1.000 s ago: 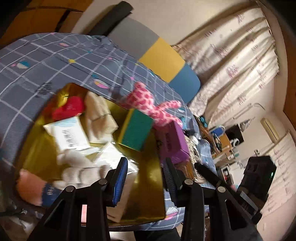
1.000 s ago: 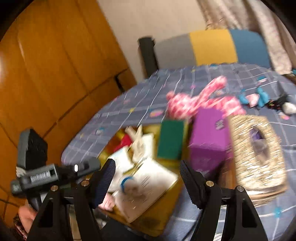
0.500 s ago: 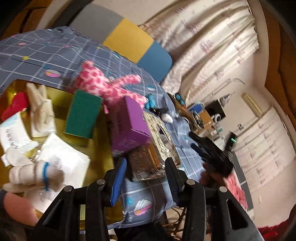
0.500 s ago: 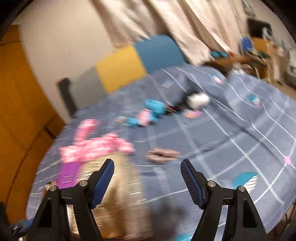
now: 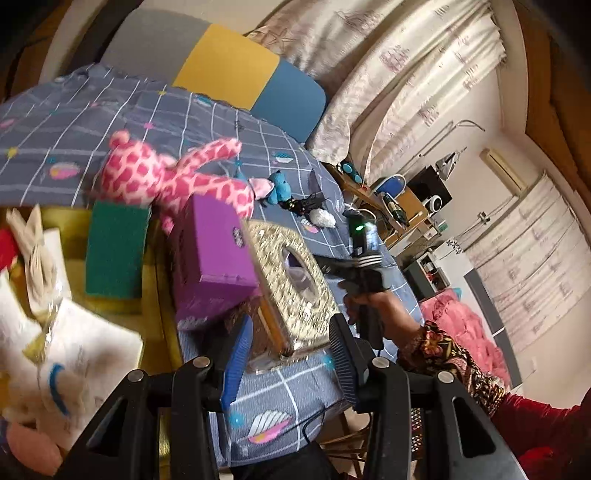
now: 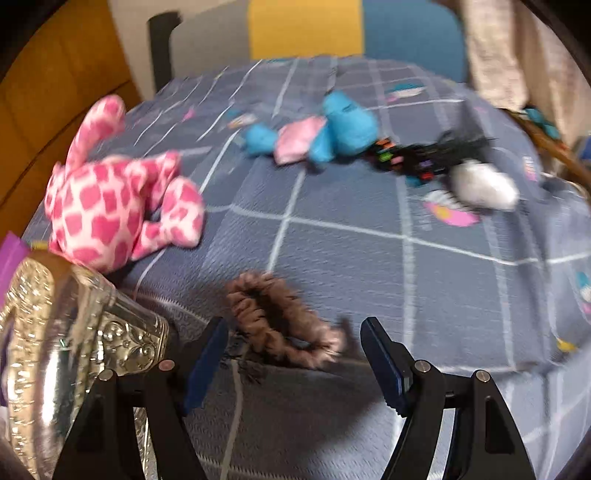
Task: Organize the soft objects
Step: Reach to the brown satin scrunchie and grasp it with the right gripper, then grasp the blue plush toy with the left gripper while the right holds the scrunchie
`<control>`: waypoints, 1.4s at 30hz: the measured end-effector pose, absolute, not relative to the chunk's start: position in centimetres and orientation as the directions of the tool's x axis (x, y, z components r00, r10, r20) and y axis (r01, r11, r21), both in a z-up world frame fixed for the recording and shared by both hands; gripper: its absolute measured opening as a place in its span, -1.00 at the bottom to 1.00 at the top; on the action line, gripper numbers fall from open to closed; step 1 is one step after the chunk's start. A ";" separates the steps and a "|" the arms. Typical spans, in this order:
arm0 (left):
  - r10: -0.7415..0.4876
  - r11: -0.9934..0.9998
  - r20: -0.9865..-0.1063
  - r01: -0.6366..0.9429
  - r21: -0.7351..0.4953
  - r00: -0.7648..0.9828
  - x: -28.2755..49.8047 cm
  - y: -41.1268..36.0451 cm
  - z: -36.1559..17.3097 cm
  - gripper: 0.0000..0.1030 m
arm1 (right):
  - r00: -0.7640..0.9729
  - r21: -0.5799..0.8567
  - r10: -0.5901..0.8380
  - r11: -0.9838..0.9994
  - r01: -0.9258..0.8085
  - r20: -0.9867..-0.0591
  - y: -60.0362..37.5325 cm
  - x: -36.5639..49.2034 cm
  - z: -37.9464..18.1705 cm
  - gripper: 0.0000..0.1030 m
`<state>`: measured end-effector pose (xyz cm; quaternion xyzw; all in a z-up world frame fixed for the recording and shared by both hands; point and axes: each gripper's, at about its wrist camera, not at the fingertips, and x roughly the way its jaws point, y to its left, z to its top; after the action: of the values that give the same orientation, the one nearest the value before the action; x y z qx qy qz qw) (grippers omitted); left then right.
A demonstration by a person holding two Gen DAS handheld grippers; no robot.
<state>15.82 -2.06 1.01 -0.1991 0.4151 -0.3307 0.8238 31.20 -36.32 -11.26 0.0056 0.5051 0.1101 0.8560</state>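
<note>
A brown scrunchie (image 6: pixel 280 321) lies on the blue checked cloth just ahead of my open, empty right gripper (image 6: pixel 295 354), between its fingertips. A pink spotted plush (image 6: pixel 110 206) lies at left; it also shows in the left wrist view (image 5: pixel 166 177). A blue and pink plush (image 6: pixel 317 136), a black beaded item (image 6: pixel 432 155) and a white fluffy piece (image 6: pixel 484 188) lie farther back. My left gripper (image 5: pixel 288 354) is open and empty above the table's near edge. The yellow tray (image 5: pixel 153 280) holds a green sponge (image 5: pixel 114 251), white packets and other soft items.
A purple box (image 5: pixel 214 254) and a glittery tissue box (image 5: pixel 291 288) stand between the tray and the right hand; the tissue box also shows in the right wrist view (image 6: pixel 55 332). A colour-block chair back (image 6: pixel 306 29) stands behind the table. Curtains and room clutter are to the right.
The right gripper swung from the tray toward the right of the table and came down over the brown scrunchie. The left gripper turned right, away from the tray, toward the tissue box.
</note>
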 end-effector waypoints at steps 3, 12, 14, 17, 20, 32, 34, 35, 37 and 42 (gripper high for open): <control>-0.714 0.699 -0.551 0.402 -0.592 0.432 17.1 -3.1 2.3 -0.16 | 0.443 0.121 0.209 0.968 -0.219 -0.872 -35.6 31.5 -12.5 0.24; -0.696 0.715 -0.583 0.475 -0.513 0.419 22.8 -9.3 6.2 -0.16 | 0.584 0.221 0.259 0.965 -0.137 -0.769 -39.2 29.6 -11.6 -0.50; -0.673 0.735 -0.606 0.474 -0.485 0.424 24.6 -10.9 6.7 -0.11 | 0.634 0.211 0.207 0.975 -0.070 -0.745 -40.9 29.1 -11.4 -0.51; -0.646 0.758 -0.643 0.450 -0.473 0.412 28.1 -13.4 6.4 -0.06 | 0.679 0.195 0.130 0.981 0.019 -0.723 -43.1 28.4 -11.8 -0.51; -0.629 0.771 -0.687 0.405 -0.492 0.363 31.7 -15.8 5.3 -0.05 | 0.672 0.266 0.140 0.960 0.087 -0.727 -44.9 28.2 -13.1 -0.50; -0.367 0.893 -0.875 0.385 -0.235 0.317 43.6 -25.4 -0.8 0.13 | 0.709 0.437 0.241 0.893 0.105 -0.662 -47.0 27.8 -14.3 -0.53; -0.292 0.894 -0.898 0.428 -0.134 0.328 44.7 -26.9 -1.9 0.14 | 0.717 0.470 0.261 0.876 0.105 -0.646 -47.3 27.7 -14.6 -0.54; -0.251 0.890 -0.905 0.451 -0.075 0.344 45.2 -27.7 -2.4 0.15 | 0.719 0.480 0.267 0.871 0.104 -0.642 -47.4 27.8 -14.6 -0.54; -0.208 0.874 -0.917 0.485 -0.018 0.341 46.3 -28.9 -3.7 0.18 | 0.722 0.493 0.275 0.863 0.105 -0.635 -47.5 27.7 -14.7 -0.54; -0.162 0.858 -0.918 0.511 0.050 0.362 48.9 -31.2 -5.9 0.40 | 0.728 0.503 0.278 0.858 0.106 -0.627 -47.6 27.7 -14.7 -0.54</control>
<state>48.93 -31.16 -5.92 0.1660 0.5253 -0.2080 0.8082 27.72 -47.62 -14.72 0.2623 0.3658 0.0483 0.8917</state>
